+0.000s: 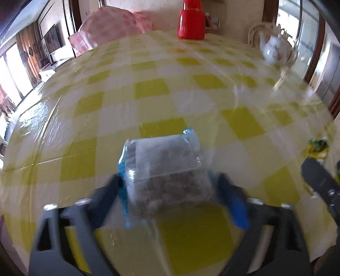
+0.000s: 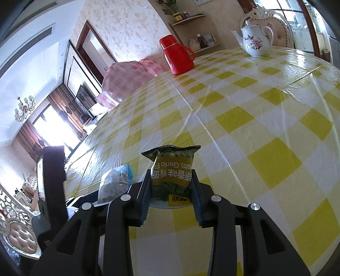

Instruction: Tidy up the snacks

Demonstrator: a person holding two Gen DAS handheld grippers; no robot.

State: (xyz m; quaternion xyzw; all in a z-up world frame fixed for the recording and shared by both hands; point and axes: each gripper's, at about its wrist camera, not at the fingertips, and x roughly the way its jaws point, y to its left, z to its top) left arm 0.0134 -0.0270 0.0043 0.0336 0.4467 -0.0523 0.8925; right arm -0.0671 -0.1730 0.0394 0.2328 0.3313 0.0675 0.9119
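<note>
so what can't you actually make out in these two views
- Clear blue-edged snack pack, left wrist view: motion blur hides its contents and whether the left gripper fingers press it.
- Green pea packet, right wrist view: its lower part hidden by the right gripper fingers.
- Shelf jars: too small to read.

Table (image 2: 265, 110) under my grippers: the clear blue-edged snack packet (image 1: 167, 176) lies between the left gripper (image 1: 170, 191) fingers; the green-and-yellow pea snack bag (image 2: 171, 169) sits just right of it, between the right gripper (image 2: 171, 186) pads. Far edge: red plastic thermos jug (image 2: 178, 56) left, white flowered porcelain teapot (image 2: 254, 39) right, well apart.
</note>
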